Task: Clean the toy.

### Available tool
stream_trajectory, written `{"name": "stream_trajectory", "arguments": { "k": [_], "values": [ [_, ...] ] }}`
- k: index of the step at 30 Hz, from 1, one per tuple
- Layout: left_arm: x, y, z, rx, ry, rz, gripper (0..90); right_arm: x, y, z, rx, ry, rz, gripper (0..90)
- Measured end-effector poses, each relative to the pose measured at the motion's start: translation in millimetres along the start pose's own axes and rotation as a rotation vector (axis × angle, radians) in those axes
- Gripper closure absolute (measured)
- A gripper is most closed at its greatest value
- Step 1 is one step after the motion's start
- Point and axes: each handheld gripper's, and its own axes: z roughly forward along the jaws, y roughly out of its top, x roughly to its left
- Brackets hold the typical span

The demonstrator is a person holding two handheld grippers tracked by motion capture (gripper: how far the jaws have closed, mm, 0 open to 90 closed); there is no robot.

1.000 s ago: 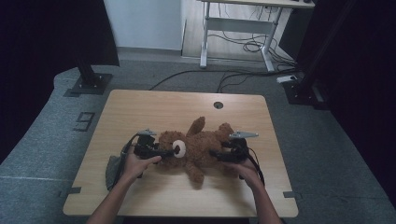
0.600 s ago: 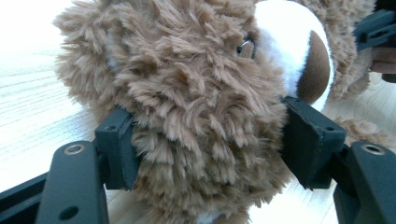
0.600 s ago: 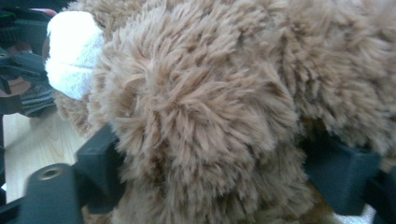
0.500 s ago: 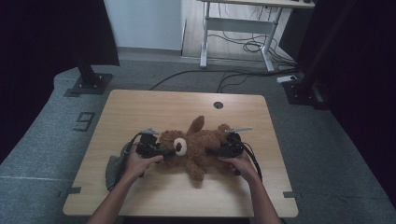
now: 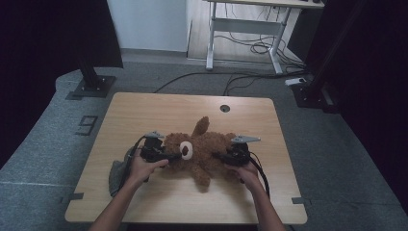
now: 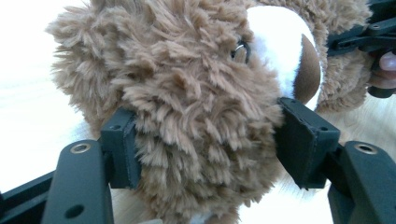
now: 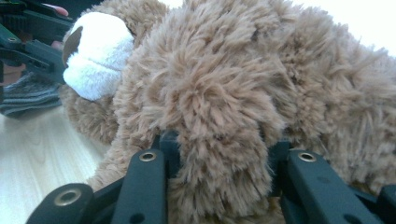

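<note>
A: Lying on its back near the middle of the table [image 5: 144, 110], the teddy bear [image 5: 202, 151] has its head toward the person's left and one limb sticking up toward the far edge.

B: Left gripper [image 5: 169, 156]?

A: Jaws partly open, clamped on the bear's head. In the left gripper view the two black pads [image 6: 122, 147] press into the fur on either side of the head, below the white muzzle [image 6: 280, 46] and brown nose. Held, not just touching.

B: And the right gripper [image 5: 222, 156]?

A: At the bear's other side, on the body end. Its jaws have just been closing, with a lump of brown fur between them. In the right gripper view the fur bulges between the two jaws and hides the pads, so it looks squeezed, likely a limb or a fold of the body. Can't tell which part.

B: Both hands on the tools?

A: Yes. Left hand [image 5: 144, 166] wraps the left gripper, right hand [image 5: 248, 171] wraps the right one, forearms coming in from the near edge. Cables trail back from both.

B: Anything else on the table?

A: Grey cloth [image 5: 117, 173] just behind the left hand, near the left edge. It also shows past the bear's muzzle in the right gripper view. A round hole [image 5: 225, 108] sits in the tabletop toward the far edge, well apart from the bear.

B: Bear lifted?

A: Looks to be resting on the wood; can't tell for sure.
</note>
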Motion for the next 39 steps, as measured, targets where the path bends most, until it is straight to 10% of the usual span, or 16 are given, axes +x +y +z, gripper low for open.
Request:
{"name": "stream_trajectory", "arguments": {
  "k": [15, 20, 32, 39],
  "values": [
    [-20.9, 6.3, -38.1, -0.115, -0.045, 0.067, 28.3, 25.7, -0.8, -36.0, -0.267, -0.044, -0.117, 64.4],
    [-19.5, 7.0, -50.4, -0.164, -0.074, 0.032, 31.2, 31.6, -4.4, -45.4, -0.344, -0.068, -0.145, 64.7],
    [-14.2, 36.6, -54.8, -0.199, -0.128, -0.053, 11.0, 38.1, -8.5, -48.0, -0.393, -0.095, -0.214, 65.0],
    [-13.8, 45.1, -40.0, -0.142, -0.073, -0.066, 0.1, 38.3, -14.0, -46.0, -0.383, -0.094, -0.244, 65.0]
  ]
}}
